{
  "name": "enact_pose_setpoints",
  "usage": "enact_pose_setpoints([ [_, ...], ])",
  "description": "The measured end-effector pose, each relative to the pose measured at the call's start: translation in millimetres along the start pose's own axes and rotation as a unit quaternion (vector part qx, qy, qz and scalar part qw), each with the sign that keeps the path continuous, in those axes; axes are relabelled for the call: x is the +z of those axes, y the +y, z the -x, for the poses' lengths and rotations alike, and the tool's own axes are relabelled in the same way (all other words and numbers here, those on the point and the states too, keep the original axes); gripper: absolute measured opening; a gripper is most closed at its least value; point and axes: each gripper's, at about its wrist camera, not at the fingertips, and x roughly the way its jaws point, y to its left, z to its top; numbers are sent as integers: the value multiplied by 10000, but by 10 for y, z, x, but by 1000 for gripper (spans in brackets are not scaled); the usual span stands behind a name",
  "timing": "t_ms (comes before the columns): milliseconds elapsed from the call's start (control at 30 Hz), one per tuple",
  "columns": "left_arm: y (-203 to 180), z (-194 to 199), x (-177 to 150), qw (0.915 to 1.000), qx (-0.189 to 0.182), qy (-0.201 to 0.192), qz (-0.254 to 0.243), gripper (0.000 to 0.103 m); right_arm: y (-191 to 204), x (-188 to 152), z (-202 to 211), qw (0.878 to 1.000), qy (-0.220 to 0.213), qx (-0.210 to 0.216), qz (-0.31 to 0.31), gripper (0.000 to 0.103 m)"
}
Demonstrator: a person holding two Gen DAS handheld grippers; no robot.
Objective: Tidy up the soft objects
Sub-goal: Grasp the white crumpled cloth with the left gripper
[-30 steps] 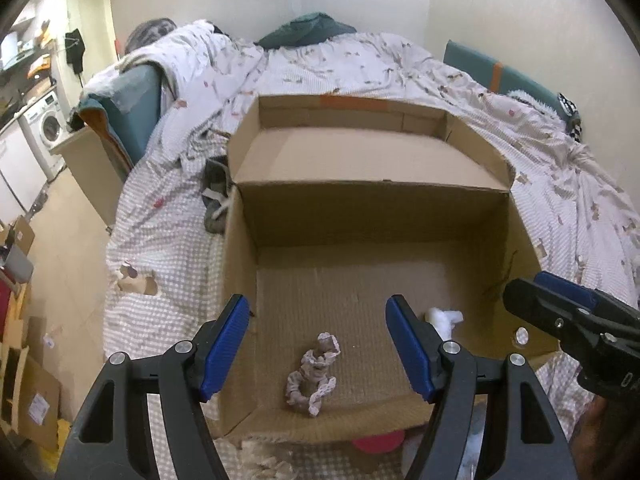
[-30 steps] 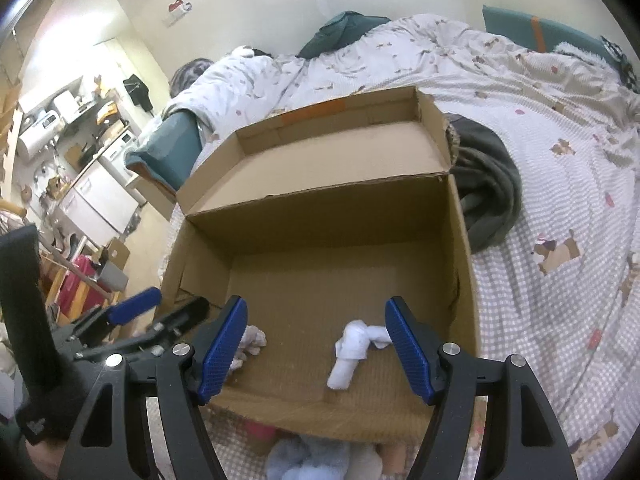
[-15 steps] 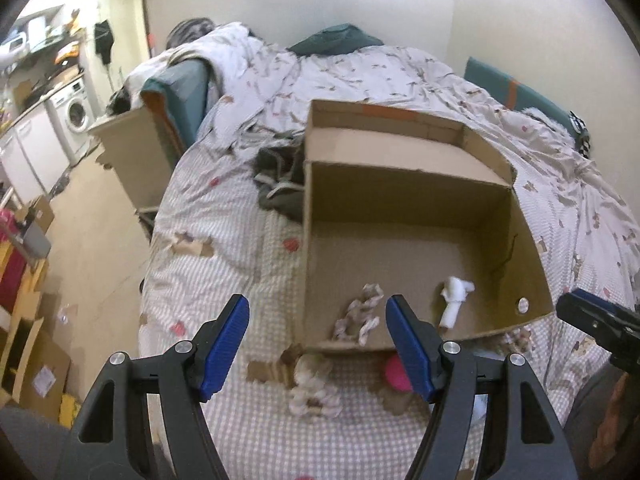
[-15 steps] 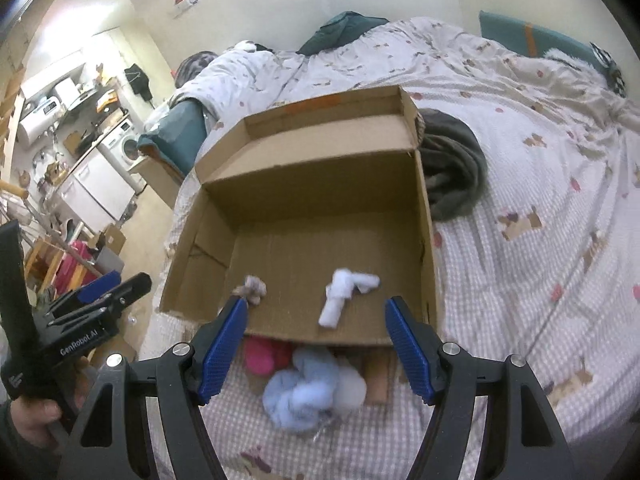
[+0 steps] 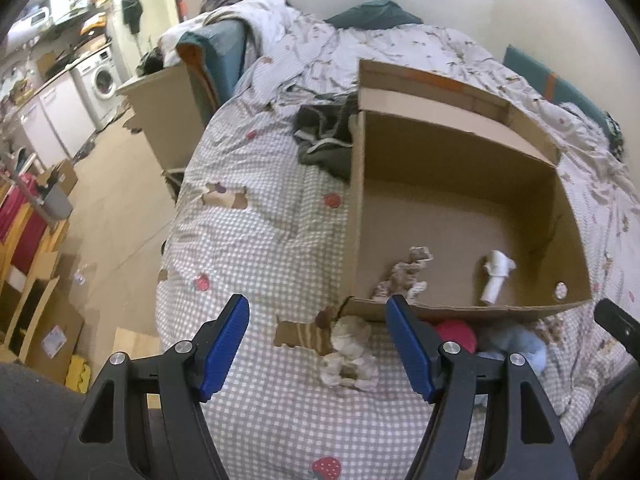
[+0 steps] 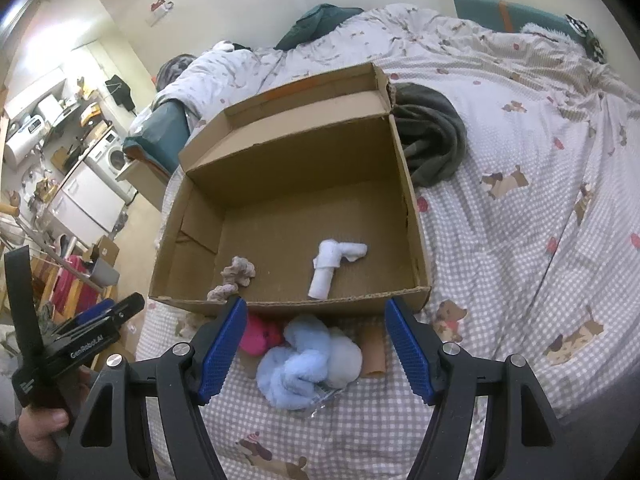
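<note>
Checked bedspread (image 6: pixel 520 264) under cardboard box (image 6: pixel 416 216); washing machine (image 5: pixel 102 80) beyond.

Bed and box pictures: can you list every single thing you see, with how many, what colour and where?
cardboard box: one, brown, open, on the bed
rolled white sock: one, inside the box
beige patterned sock: one, inside the box
cream sock bundle: one, on the bed before the box
pink soft item: one, before the box
light blue soft bundle: one, before the box
dark grey garment: one, beside the box
checked bedcover: one, grey-white
washing machine: one, white, far left
left hand-held gripper: black, blue pads, open
right hand-held gripper: same, open
</note>
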Motion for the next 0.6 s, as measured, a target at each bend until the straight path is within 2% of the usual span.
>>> enact_pose_setpoints([
  [167,148,-114,7,9989,76,176,429,68,41,-12,-110,9998,178,38,8,75],
  [333,156,-292,-30,9967,-10,605,538,68,63,-26,-152,9998,218,16,33,75],
  [533,-38,-673,-178,9886,-314,1454,250,68,13,-20,-182,9996,279,-14,-74,75],
  [600,-65,-753,-197,9867,-340,1568,262,68,-8,-21,-188,9995,311,-13,-114,75],
])
